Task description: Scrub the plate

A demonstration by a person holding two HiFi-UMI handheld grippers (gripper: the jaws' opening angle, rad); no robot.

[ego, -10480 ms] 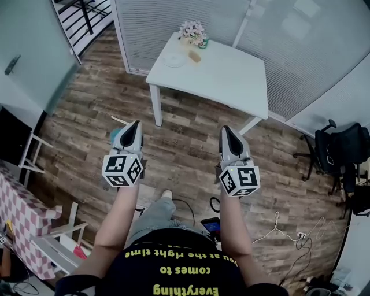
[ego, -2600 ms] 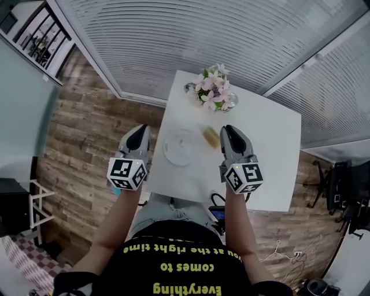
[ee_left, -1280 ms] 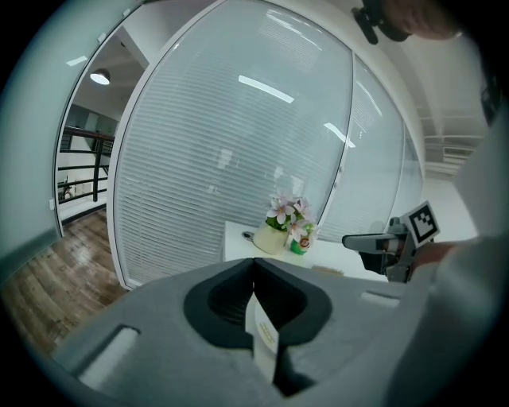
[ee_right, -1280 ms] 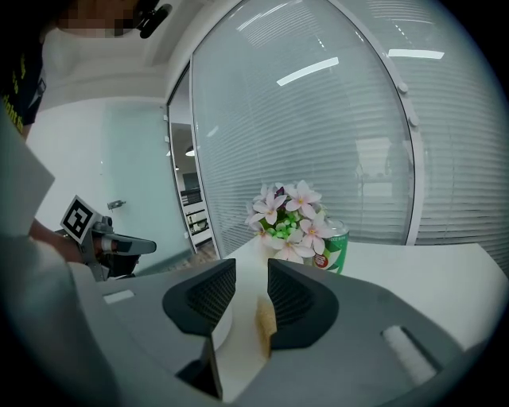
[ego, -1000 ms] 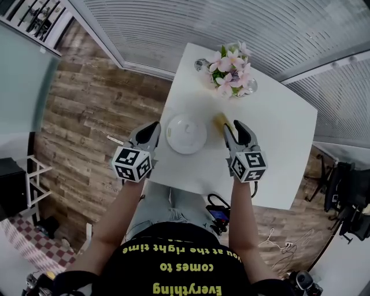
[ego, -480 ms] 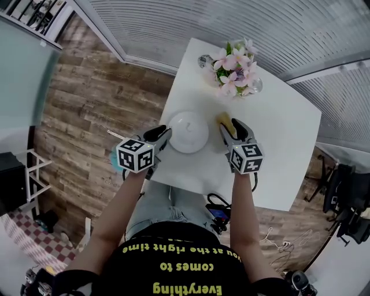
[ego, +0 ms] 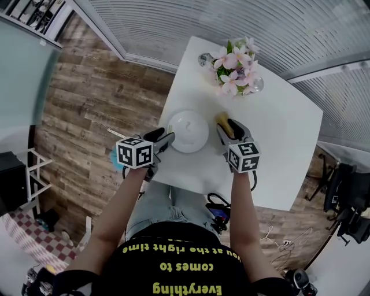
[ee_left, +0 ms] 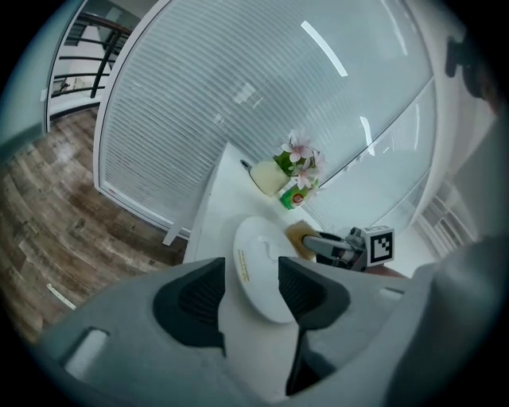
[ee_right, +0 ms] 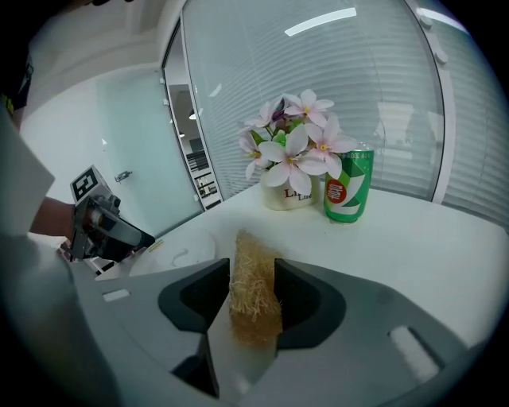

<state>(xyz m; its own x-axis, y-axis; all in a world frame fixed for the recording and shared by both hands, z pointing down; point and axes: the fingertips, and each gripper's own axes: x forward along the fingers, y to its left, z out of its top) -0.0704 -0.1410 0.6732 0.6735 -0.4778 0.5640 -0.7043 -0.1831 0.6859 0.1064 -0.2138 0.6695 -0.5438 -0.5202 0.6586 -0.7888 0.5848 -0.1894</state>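
Note:
A white plate (ego: 188, 130) lies on the white table (ego: 272, 150), near its left edge. My left gripper (ego: 165, 137) is low at the plate's near-left rim. Its jaws have just been opening, and in the left gripper view the plate rim (ee_left: 256, 270) shows in the gap of the left gripper (ee_left: 250, 277), untouched by the pads. A tan loofah scrubber (ego: 223, 119) lies right of the plate. My right gripper (ee_right: 253, 284) stands open around the scrubber (ee_right: 250, 266), which nearly fills the gap and still rests on the table.
A pot of pink flowers (ego: 236, 66) and a green can (ee_right: 347, 193) stand at the table's far side. The left table edge drops to a wooden floor (ego: 87, 110). Slatted blinds (ego: 231, 17) run behind the table. Cables (ego: 277, 234) lie on the floor at right.
Both grippers have come down toward the table. The left one has rolled, opened its jaws and closed in on the plate's rim; the right one has settled over the scrubber.

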